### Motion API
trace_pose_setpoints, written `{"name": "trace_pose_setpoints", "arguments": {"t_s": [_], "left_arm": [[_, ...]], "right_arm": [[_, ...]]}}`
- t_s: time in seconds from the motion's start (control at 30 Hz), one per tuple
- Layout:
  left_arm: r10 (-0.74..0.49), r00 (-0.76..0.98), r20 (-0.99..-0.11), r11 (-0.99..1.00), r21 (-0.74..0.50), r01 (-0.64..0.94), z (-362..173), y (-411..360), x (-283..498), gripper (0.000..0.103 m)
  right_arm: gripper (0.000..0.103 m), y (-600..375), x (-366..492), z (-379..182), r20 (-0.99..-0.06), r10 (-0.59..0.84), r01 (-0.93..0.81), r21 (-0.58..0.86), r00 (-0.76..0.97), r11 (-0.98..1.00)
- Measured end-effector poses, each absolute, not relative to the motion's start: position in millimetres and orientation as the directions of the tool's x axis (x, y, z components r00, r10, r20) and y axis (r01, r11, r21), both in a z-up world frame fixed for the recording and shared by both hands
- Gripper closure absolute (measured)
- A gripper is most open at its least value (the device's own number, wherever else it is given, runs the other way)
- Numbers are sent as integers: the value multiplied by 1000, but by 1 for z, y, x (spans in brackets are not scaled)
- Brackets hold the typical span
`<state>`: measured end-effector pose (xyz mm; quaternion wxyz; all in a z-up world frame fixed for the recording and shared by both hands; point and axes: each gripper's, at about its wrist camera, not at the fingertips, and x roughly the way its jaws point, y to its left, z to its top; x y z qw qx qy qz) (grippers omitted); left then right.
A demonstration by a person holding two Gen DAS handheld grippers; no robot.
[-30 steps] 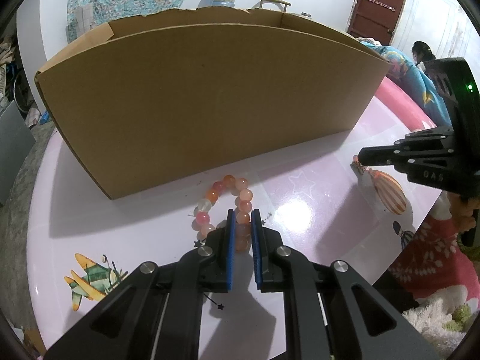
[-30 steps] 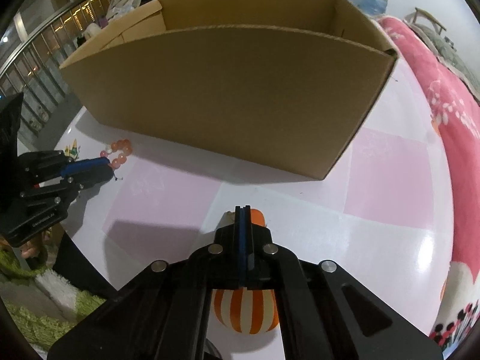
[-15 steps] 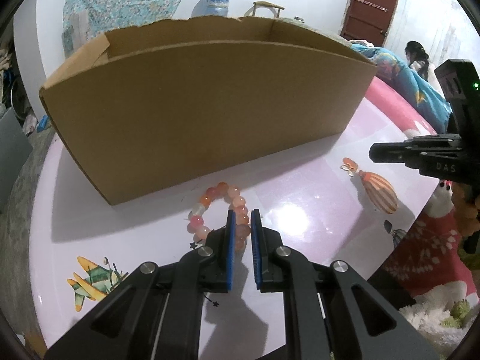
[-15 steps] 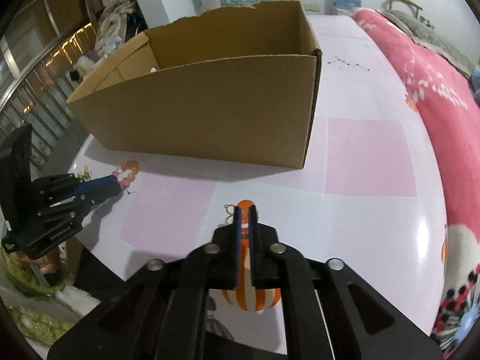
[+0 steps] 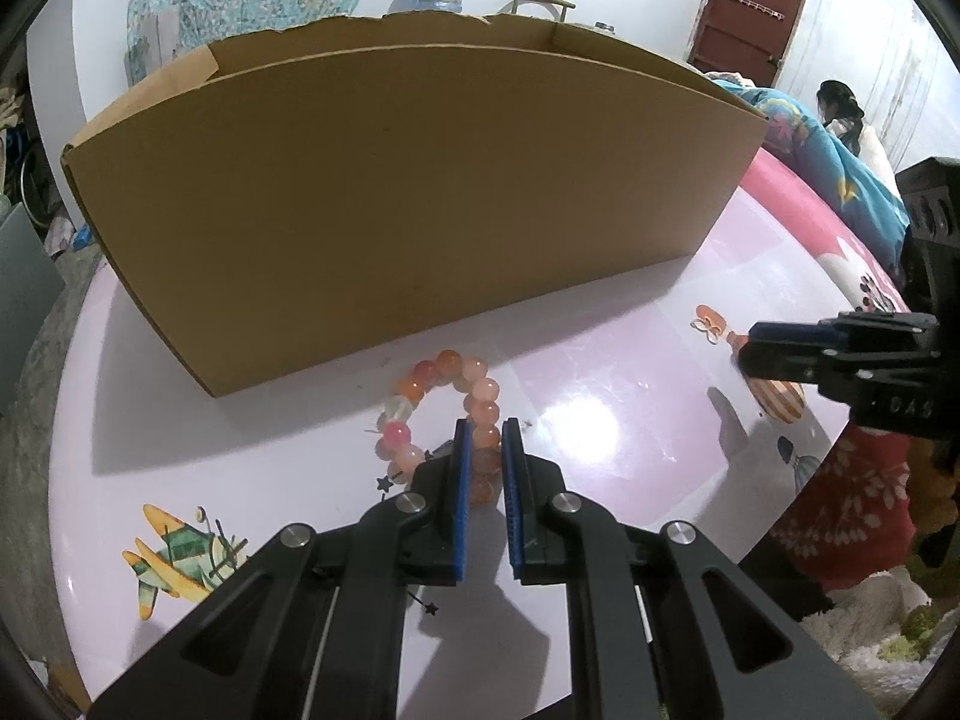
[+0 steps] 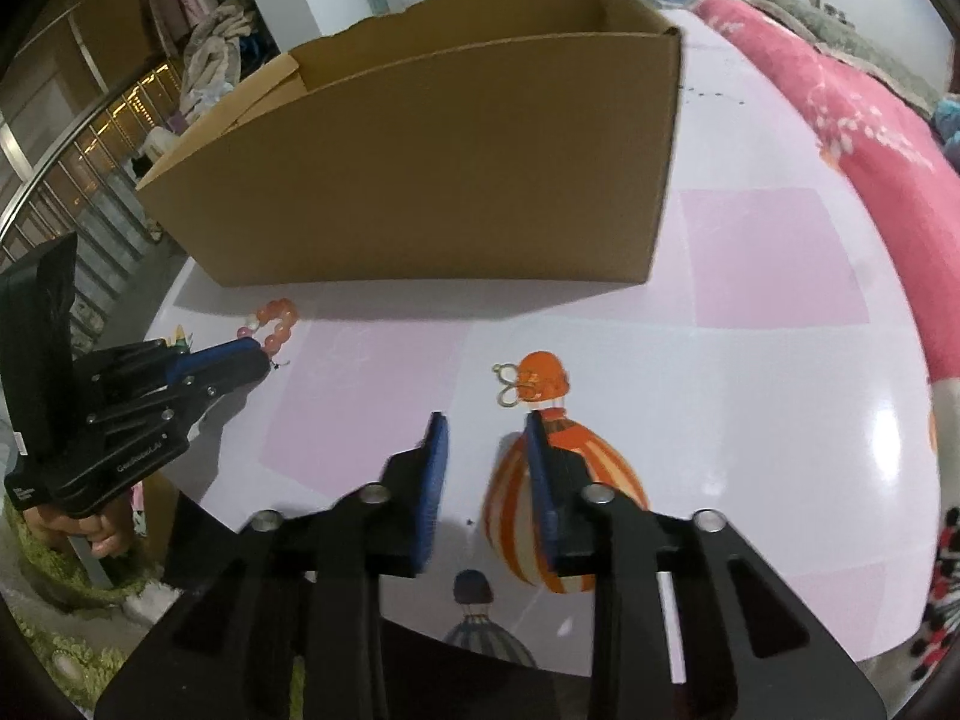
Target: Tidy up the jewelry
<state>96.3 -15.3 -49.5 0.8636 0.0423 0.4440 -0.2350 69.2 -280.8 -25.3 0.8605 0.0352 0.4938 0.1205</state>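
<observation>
The bead bracelet [image 5: 447,414], a loop of orange, pink and pale beads, lay on the table [image 5: 600,420] at the lower middle of the left wrist view, just in front of the cardboard box [image 5: 408,198]. The left gripper [image 5: 485,438] pinched the near side of the loop, its blue pads [image 5: 461,480] pressed against the beads between them. In the right wrist view the same bracelet showed at the middle left, at the tip of that gripper.

A pair of small gold hoop earrings [image 6: 509,385] lay on the table near the centre of the right wrist view, beside the printed orange balloon [image 6: 543,375] of the tablecloth. The right gripper [image 6: 486,429] sat just below them in the frame; its jaws had just been opening and stood spread, with only the tablecloth between them and the pads [image 6: 435,468] touching neither earring.

The open-topped box filled the upper half of both views. A pink blanket [image 6: 852,96] ran along the upper right of the right wrist view, and a person [image 5: 840,114] sat at the upper right of the left one
</observation>
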Motion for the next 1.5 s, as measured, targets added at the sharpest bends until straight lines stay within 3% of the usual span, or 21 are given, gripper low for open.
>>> {"name": "trace_pose_setpoints", "arguments": {"t_s": [0.13,0.43,0.67,0.83,1.03,1.1,1.27,1.5], "left_arm": [[-375,492,-786,884,-143,445,-50,-13,98,93],[-382,488,-785,883,-154,443,-50,-11,100,93],[-383,489,-784,883,-156,443,-50,-10,100,93],[-387,489,-782,882,-160,443,-49,-9,101,93],[-387,490,-782,882,-159,443,-49,-9,101,93],[-388,489,-781,882,-159,444,-49,-8,101,93],[-388,491,-780,882,-161,442,-49,-8,101,93],[-388,490,-781,883,-161,442,-49,-8,101,93]], "right_arm": [[92,-279,78,-31,-855,209,-166,146,474,975],[92,-274,95,-29,-845,170,-164,99,507,981],[73,-265,92,-29,-830,162,-144,99,534,985],[72,-260,87,-34,-821,134,-80,107,556,991],[72,-248,85,-38,-800,60,-85,12,596,996],[74,-248,87,-37,-797,58,-100,-3,601,995],[88,-257,82,-37,-798,70,-105,8,598,994],[89,-261,80,-36,-795,91,-115,27,600,993]]}}
